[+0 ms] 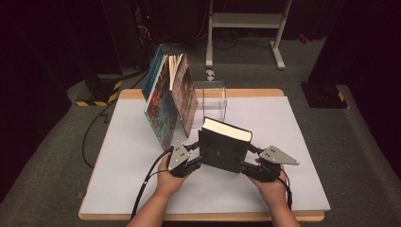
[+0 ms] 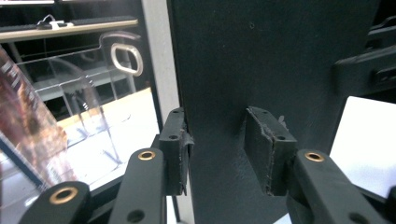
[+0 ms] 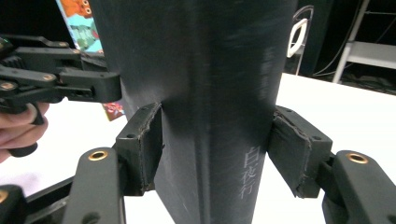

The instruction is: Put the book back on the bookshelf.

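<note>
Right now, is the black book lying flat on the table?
No. In the high view the black book stands upright, held between the left gripper and the right gripper.

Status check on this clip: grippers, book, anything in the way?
Left gripper and right gripper both shut on black book, held upright. Colourful books and clear stand close behind it.

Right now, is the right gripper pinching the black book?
Touching. In the right gripper view, both pads press against the black book at its spine, no gap on either side.
</note>
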